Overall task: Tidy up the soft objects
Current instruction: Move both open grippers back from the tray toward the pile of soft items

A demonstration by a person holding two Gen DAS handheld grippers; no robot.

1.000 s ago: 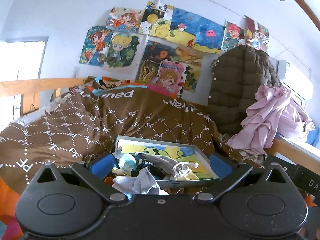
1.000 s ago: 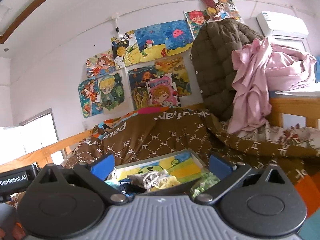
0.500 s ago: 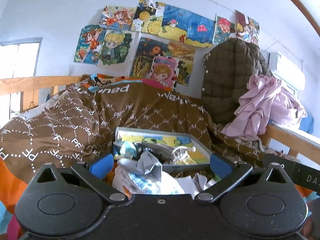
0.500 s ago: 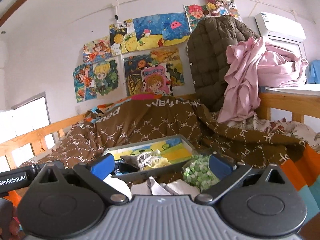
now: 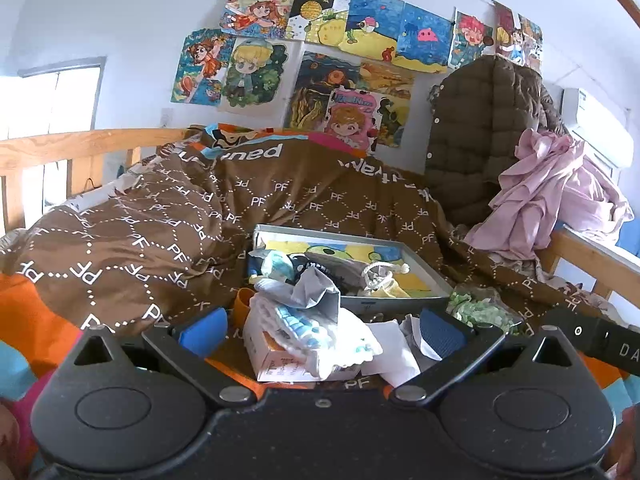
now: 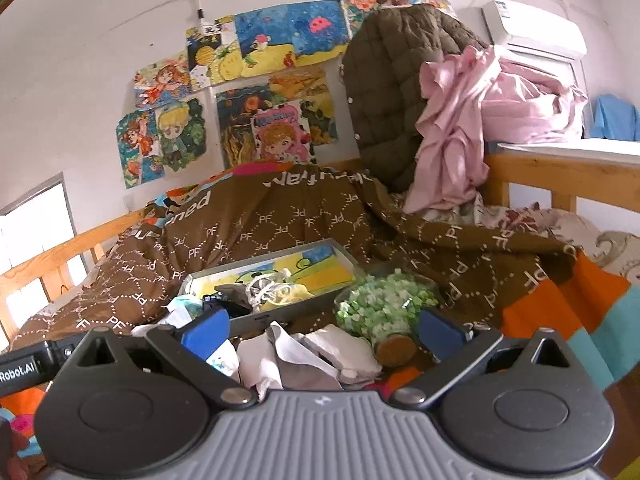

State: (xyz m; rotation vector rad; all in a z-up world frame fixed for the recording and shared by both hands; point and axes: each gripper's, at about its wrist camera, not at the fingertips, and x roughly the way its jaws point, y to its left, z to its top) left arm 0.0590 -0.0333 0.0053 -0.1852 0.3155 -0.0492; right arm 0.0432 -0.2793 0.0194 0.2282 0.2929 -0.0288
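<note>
The right gripper [image 6: 322, 330] hangs with its jaws spread wide over a heap of crumpled white cloths [image 6: 304, 356] on the brown bedspread [image 6: 280, 224]. Just beyond lies a shallow tray [image 6: 280, 280] of small soft things, a jar of green bits [image 6: 384, 306] beside its right end.

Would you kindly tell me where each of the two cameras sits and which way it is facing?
Left wrist: on the left gripper, facing forward over the bed at the tray and posters; both blue fingers show, open, and part of the other gripper at right.
Right wrist: on the right gripper, facing the same way from further right; its open fingers show, the left gripper's edge at left.
Shared: tray, brown quilt, green bag, pink cloth.
</note>
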